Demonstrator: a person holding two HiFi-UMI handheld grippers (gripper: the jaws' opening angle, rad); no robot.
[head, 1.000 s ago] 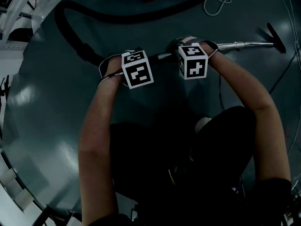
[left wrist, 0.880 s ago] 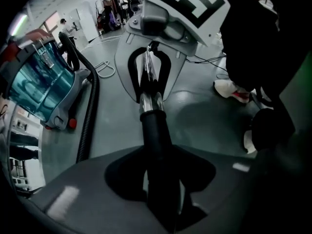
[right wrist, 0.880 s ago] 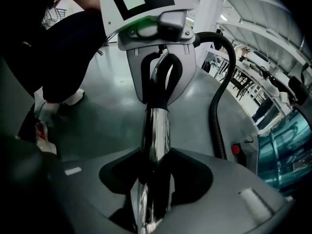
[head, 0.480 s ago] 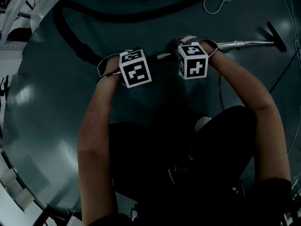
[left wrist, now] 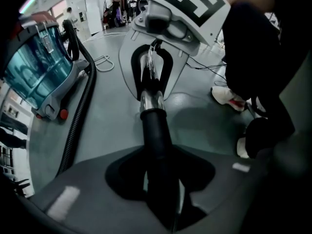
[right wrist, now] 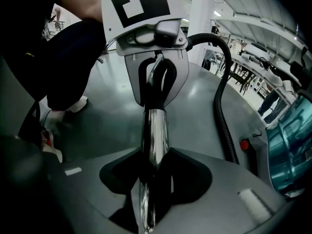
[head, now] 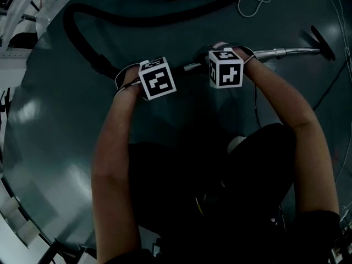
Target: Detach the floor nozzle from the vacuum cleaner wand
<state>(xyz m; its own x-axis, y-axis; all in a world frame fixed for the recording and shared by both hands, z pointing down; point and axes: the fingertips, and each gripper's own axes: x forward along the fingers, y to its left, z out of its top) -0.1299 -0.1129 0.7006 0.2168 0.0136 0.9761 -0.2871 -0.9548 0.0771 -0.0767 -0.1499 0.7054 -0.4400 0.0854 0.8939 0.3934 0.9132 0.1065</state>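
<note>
- left hand-held gripper (left wrist: 163,194) clenched on black hose cuff (left wrist: 156,135); right hand-held gripper (right wrist: 148,189) clenched on chrome wand (right wrist: 154,130)
- wand axis runs left-right; floor nozzle (head: 322,42) at its right end, nearer the right hand-held gripper

No words, brand names or numbers are showing clearly enough to read in any view. The only printed marks are sitting on two cubes. The white plastic cube on the left (head: 158,79) is carrying black-and-white square code patterns on its faces, made of blocky shapes rather than letters. The matching white plastic cube on the right (head: 225,68) is showing the same kind of pattern. In each gripper view, one such patterned cube face is appearing at the top edge (left wrist: 192,4) (right wrist: 139,1), again with nothing to read.
</note>
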